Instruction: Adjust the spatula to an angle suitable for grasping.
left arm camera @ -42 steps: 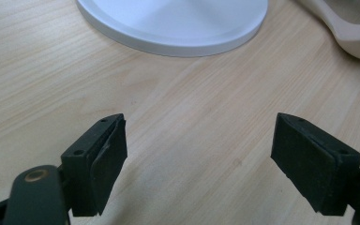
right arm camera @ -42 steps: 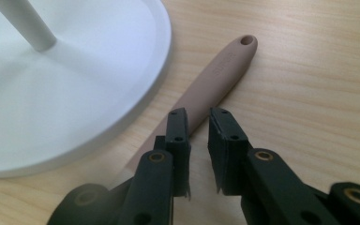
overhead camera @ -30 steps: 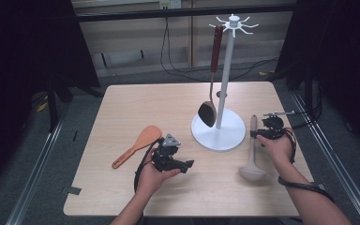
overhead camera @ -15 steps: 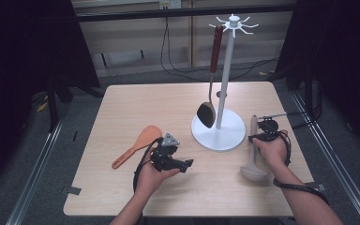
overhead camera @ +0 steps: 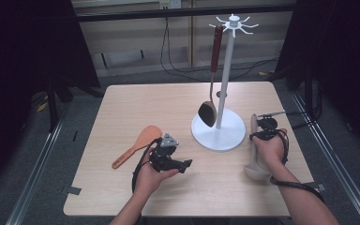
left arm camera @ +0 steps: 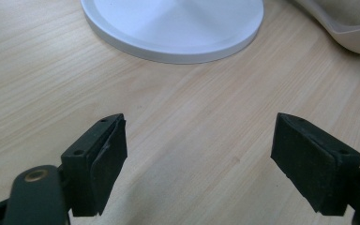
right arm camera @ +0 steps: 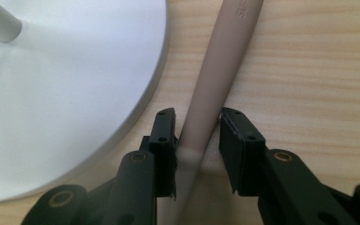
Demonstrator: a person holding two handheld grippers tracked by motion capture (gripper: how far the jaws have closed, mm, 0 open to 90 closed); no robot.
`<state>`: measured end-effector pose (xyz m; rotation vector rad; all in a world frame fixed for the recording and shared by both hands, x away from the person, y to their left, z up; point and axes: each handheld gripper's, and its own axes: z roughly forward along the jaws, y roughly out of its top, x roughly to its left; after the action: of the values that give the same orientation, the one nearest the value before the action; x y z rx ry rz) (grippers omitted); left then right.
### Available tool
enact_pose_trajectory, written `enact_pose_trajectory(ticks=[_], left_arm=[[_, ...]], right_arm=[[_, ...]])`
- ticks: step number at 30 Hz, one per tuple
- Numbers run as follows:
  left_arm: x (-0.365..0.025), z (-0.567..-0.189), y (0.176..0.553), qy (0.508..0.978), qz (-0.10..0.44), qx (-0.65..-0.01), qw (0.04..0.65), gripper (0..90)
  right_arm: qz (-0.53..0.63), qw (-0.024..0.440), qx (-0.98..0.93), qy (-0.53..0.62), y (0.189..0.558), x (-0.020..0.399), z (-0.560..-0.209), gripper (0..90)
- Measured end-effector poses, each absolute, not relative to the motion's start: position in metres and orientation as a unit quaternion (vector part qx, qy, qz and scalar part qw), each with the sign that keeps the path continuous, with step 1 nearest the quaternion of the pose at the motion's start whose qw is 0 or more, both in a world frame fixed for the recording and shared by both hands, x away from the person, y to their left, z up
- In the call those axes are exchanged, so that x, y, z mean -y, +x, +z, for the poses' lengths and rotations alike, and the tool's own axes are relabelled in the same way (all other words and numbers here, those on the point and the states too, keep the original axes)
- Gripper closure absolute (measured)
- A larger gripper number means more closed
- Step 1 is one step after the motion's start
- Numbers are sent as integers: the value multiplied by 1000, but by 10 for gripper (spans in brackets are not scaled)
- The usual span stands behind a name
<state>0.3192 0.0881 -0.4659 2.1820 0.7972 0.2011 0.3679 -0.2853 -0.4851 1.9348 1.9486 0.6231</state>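
1. The wooden table [overhead camera: 136,101] is lying across the middle of the scene, its pale top carrying everything in play.
2. The white stand [overhead camera: 219,132] is sitting right of centre, its round base flat on the table and its pole rising to a ring of hooks.
3. A dark spatula [overhead camera: 209,84] with a red handle is hanging from a hook on that stand, its blade dangling just above the base on the left side of the pole.
4. The beige ladle [overhead camera: 254,150] is lying flat on the table just right of the stand's base, bowl near, handle pointing far.
5. The orange rice paddle [overhead camera: 138,145] is lying near left, just left of the left gripper.
6. The left gripper [left arm camera: 199,157] is hovering low at near centre, its tongs gaping wide over bare wood with nothing between them.
7. The right gripper [right arm camera: 198,136] is straddling the ladle's handle; its tongs are narrow and have just been closing, the handle lying between them and looking touched by both pads.
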Motion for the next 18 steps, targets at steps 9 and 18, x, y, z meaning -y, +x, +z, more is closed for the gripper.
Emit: enact_pose_trajectory(ticks=[9,18], left_arm=[[-86,-468,321,859,79,-315,396,185],[-84,-470,319,858,75,-318,396,185]], right_arm=[[220,154,-699,663,369,292,-485,673],[200,132,-701,671,365,289,-481,716]])
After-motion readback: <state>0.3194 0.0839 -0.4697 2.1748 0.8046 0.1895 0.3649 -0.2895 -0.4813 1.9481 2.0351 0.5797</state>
